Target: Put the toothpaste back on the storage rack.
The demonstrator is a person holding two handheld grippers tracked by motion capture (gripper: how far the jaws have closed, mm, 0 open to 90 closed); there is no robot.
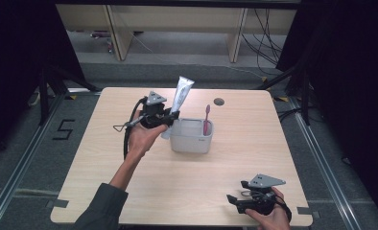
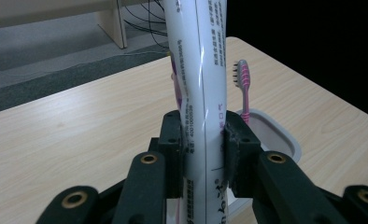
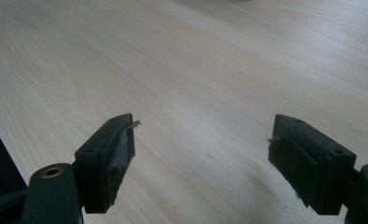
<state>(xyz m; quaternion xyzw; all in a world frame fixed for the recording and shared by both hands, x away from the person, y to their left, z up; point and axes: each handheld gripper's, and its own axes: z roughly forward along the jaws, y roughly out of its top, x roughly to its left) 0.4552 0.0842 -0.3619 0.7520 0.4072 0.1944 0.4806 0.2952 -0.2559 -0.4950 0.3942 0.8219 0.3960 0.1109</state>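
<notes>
My left gripper [image 1: 173, 115] is shut on a white toothpaste tube [image 1: 181, 92], which stands nearly upright just left of a light grey holder cup [image 1: 192, 142] in the middle of the table. In the left gripper view both pads press the tube [image 2: 201, 79] from either side, and the cup's rim [image 2: 285, 135] lies behind and to the right. A pink toothbrush [image 1: 206, 120] stands upright in the cup, bristles up [image 2: 243, 77]. My right gripper [image 1: 231, 200] rests near the table's front right edge, its jaws wide apart [image 3: 201, 154] over bare wood with nothing between them.
The wooden table [image 1: 129, 191] has a round cable hole [image 1: 219, 101] at the back. Dark curtains flank both sides, and desk legs and cables stand on the floor beyond the far edge.
</notes>
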